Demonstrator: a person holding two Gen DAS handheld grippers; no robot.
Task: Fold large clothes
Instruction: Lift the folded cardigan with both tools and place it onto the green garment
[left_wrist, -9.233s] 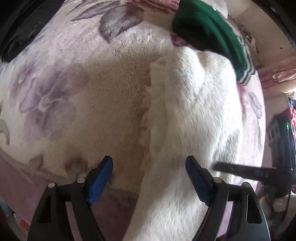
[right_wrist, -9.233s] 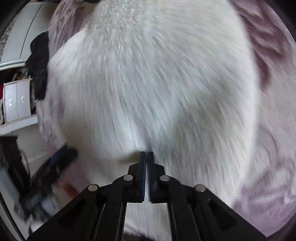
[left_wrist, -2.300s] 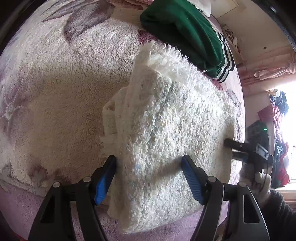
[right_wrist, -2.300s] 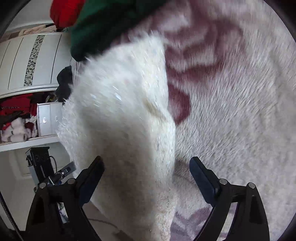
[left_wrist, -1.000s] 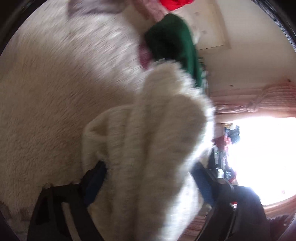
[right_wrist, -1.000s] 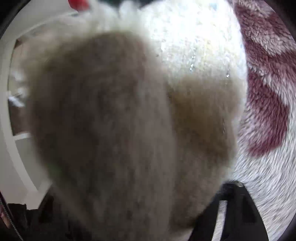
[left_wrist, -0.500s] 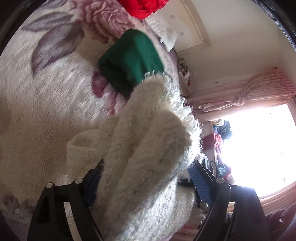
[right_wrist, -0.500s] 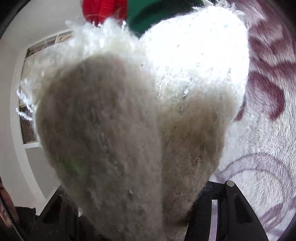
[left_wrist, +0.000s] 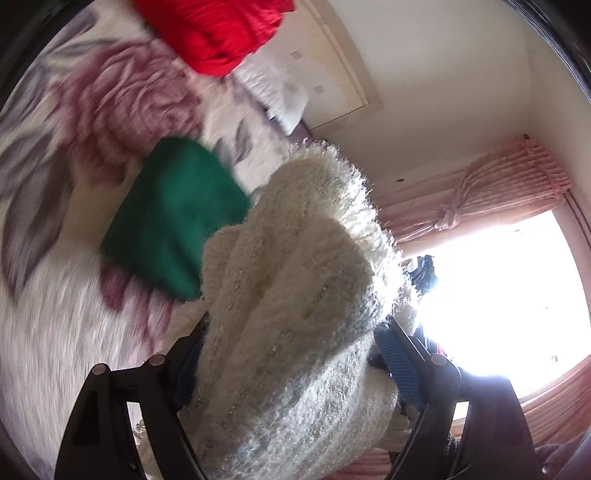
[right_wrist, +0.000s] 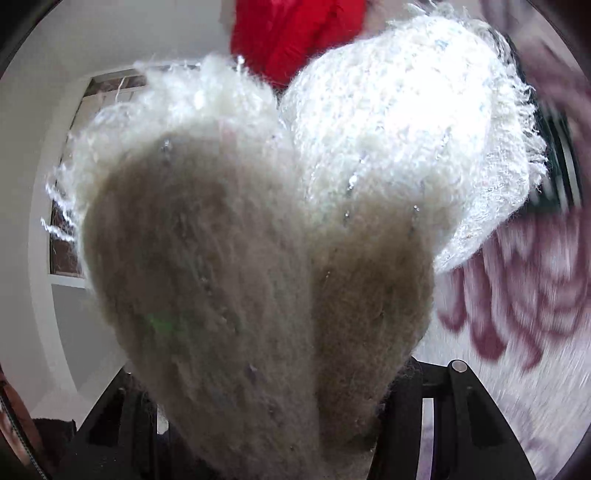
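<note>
Now the white sweater (left_wrist: 295, 314) is a thick, shaggy, folded bundle with glinting threads in the knit, lifted clear of the bed (left_wrist: 55, 314). It bulges up between the fingers of the left tool (left_wrist: 291, 365), which clamps it from both sides; one blue pad (left_wrist: 397, 363) shows at its right flank, the other is buried in pile. In the right wrist view the sweater (right_wrist: 277, 240) fills nearly everything as two rounded lobes, shadowed near, bright far. The right tool (right_wrist: 273, 435) has the bundle wedged between its fingers, gripping it.

Left of the bundle lies a folded green garment (left_wrist: 173, 218), with a red one (left_wrist: 221, 33) farther off. Bare flowered blanket stretches left and near. To the right are the wall, a pink curtain (left_wrist: 498, 188) and a glaring window (left_wrist: 498, 295).
</note>
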